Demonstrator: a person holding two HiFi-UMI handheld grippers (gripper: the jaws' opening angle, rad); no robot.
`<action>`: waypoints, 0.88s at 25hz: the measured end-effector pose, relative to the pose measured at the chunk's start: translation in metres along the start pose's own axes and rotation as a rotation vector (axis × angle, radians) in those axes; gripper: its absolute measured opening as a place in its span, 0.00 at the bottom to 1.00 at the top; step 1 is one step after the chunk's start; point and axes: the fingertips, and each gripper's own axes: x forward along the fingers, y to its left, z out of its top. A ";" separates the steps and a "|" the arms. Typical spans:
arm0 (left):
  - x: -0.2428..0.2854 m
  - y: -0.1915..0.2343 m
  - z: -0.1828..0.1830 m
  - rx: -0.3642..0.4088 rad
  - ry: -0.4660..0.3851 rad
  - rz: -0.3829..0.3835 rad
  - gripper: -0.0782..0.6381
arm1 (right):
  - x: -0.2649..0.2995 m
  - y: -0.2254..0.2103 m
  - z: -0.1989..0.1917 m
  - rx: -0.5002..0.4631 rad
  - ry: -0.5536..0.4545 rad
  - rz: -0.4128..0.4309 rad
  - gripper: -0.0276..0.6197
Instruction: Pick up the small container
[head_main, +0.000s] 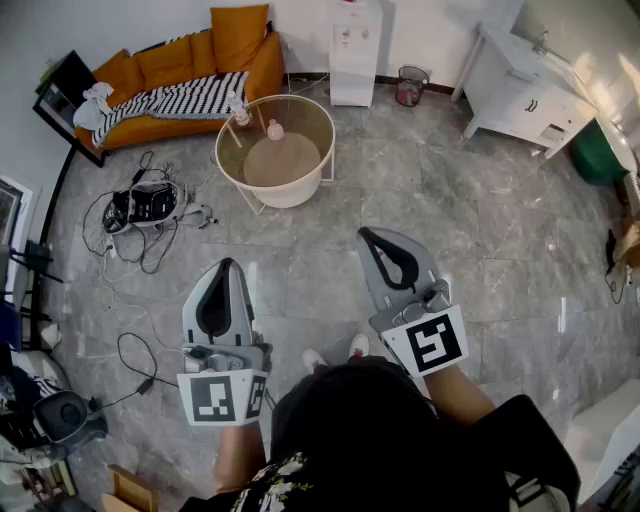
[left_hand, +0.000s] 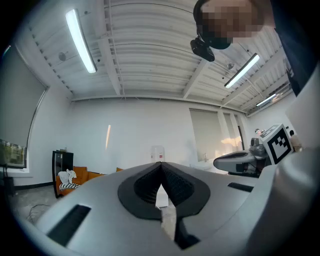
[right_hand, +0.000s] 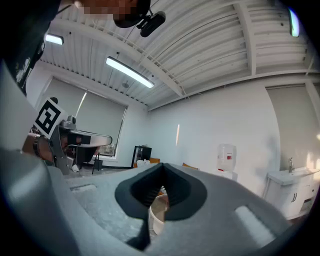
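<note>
1. Grippers level and side by side over the grey tiled floor (head_main: 310, 275), well short of the table.
2. Left gripper (head_main: 225, 268): jaws closed, tips touching, nothing between them.
3. Right gripper (head_main: 366, 236): jaws closed as well, empty.
4. Small container (head_main: 274, 129): pale and roundish, sitting on the round table (head_main: 300, 196) toward its far side, well apart from both grippers.
5. Another small item (head_main: 238, 108) stands just left of the container, near the table's rim; too small to identify.
6. Orange sofa (head_main: 190, 60) behind the table, water dispenser (head_main: 355, 38) to the sofa's right, cables (head_main: 150, 215) on the floor left of the table.
</note>
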 end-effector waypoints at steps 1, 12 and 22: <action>0.000 -0.001 -0.002 0.000 -0.001 -0.003 0.12 | -0.001 0.000 0.000 0.010 -0.014 -0.005 0.04; 0.012 -0.023 -0.018 -0.027 0.024 -0.011 0.12 | -0.011 -0.023 -0.017 0.068 -0.041 0.011 0.04; 0.026 -0.065 -0.041 -0.019 0.063 0.044 0.12 | -0.030 -0.052 -0.056 0.099 0.004 0.089 0.04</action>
